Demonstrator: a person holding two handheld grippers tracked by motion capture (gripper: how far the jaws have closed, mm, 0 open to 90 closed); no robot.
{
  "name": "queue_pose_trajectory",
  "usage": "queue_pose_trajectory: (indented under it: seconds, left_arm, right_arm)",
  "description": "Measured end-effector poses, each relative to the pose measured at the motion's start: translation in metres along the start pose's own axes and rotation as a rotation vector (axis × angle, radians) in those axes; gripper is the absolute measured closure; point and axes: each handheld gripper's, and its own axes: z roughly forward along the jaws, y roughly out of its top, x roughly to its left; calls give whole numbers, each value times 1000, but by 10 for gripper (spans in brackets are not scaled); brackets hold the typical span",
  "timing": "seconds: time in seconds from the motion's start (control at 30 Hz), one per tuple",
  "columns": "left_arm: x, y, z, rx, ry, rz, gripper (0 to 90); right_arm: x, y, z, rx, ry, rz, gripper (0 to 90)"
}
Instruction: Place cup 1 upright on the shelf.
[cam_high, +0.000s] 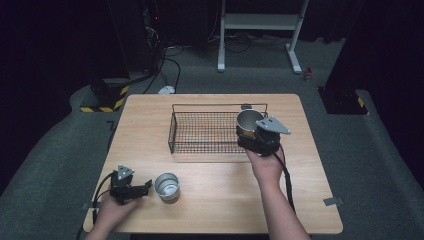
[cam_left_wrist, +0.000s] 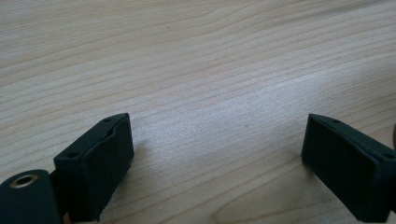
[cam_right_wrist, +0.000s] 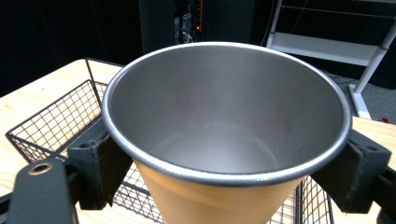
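1. Slippage is the main risk: the right tongs (cam_high: 251, 134) pinch the tapered cup (cam_right_wrist: 224, 140) just under its rim, so it could slide down and drop.
2. Clipping the basket (cam_high: 172, 131) wall could tip the cup as it hangs over the basket's 3 o'clock end.
3. Seen from the right tongs, the cup sits squarely between both jaws, mouth up.
4. Left tongs (cam_high: 145, 186) rest open and empty on the counter (cam_high: 220, 200); a second cup (cam_high: 166, 186) stands just beside them at 3 o'clock.
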Motion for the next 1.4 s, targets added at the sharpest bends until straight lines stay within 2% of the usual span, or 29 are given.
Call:
queue_pose_trajectory:
  seconds: [0.23, 0.5, 0.87, 1.13, 1.4]
  left_arm:
    - [0, 0, 0, 0, 0, 0, 95]
    - [0, 0, 0, 0, 0, 0, 95]
    - [0, 0, 0, 0, 0, 0, 95]
    - [0, 0, 0, 0, 0, -2, 95]
    - [0, 0, 0, 1, 0, 0, 95]
  right_arm:
    - [-1, 5, 16, 17, -21, -3, 142]
    - [-4, 8, 36, 39, -31, 13, 141]
    - [-6, 11, 56, 56, -51, 47, 141]
    - [-11, 11, 71, 87, -68, 35, 141]
    - [-15, 12, 81, 90, -75, 73, 142]
